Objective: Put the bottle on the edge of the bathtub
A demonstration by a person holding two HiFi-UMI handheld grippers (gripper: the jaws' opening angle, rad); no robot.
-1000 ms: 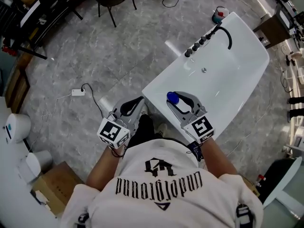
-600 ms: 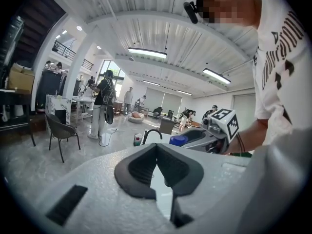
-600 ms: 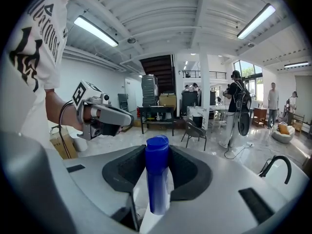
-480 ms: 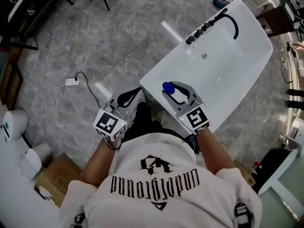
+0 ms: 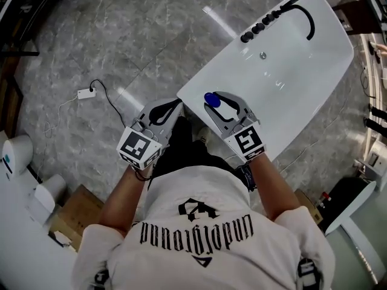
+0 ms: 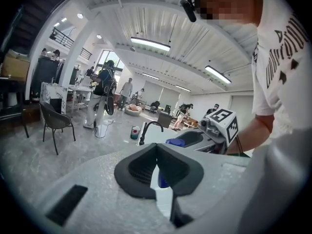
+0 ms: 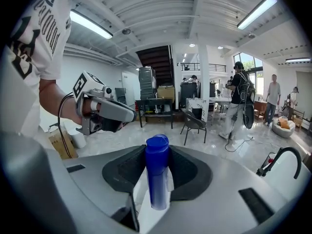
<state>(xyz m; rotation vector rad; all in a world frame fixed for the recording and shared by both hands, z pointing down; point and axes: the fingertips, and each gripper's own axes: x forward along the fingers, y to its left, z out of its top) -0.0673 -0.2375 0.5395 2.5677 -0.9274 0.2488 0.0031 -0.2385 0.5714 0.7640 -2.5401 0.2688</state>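
Holding a blue bottle (image 5: 211,99) above the near end of the white bathtub (image 5: 208,77).

The right tool (image 5: 227,99) is clenched on the bottle, which stands upright between its pads with the cap above them, inside the tub's near left corner and clear of the rim. Beyond it the basin is bare up to the faucet (image 5: 304,14) at the far end. The left tool (image 5: 170,107) hangs over the grey floor (image 5: 121,41) just outside that corner, its jaws together and empty. A power strip (image 5: 84,93) lies well apart to the left.
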